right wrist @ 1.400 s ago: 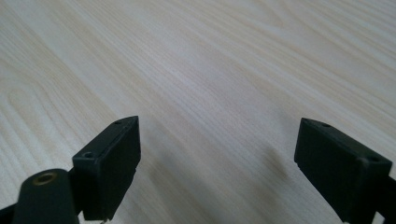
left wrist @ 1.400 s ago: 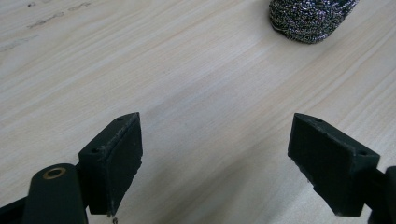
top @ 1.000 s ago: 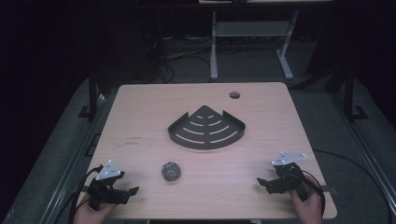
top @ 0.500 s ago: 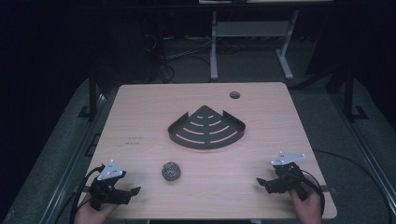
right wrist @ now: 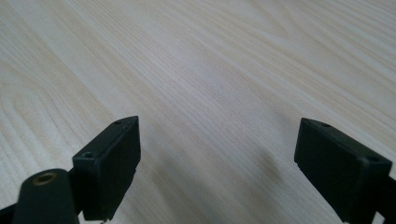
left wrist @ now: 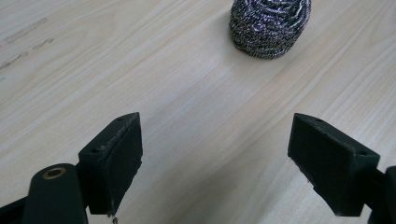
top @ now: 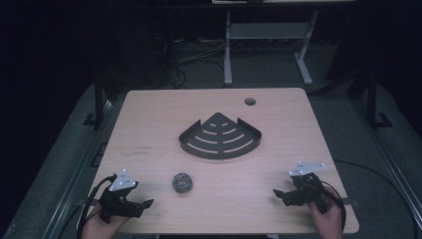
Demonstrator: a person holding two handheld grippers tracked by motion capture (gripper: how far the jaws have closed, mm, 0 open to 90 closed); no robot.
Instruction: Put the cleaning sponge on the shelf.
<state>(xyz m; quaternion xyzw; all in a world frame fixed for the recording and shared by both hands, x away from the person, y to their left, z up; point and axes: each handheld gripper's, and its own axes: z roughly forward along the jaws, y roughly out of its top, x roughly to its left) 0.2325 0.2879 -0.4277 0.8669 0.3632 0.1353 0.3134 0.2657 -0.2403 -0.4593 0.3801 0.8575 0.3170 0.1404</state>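
Barely shifted since the earlier frames: left gripper (top: pixel 133 205) nudged a touch along the near edge, right gripper (top: pixel 291 193) much where it was, steel-wool scourer (top: pixel 182 182) and black corner shelf (top: pixel 220 137) unmoved. Both sets of jaws spread wide and empty, hovering low over bare pale wood in each gripper view. Scourer resting on the wooden table (top: pixel 149 114) near the front edge, just right of and slightly ahead of the left gripper, apart from it; seen up close in the left gripper view (left wrist: pixel 270 25), beyond the open jaws and off to one side of their centre line. Corner shelf lying flat mid-table, well apart from the scourer; small dark grommet hole (top: pixel 250 101) farther back. Likely very light and springy, a coil of fine metal strands: no fragility to fear, but prone to squash under the pads and to skid on the smooth top if pushed from one side. Best taken across its widest middle, jaws straddling it squarely and closing from both sides at once, low enough to catch the bulk instead of a loose top strand.
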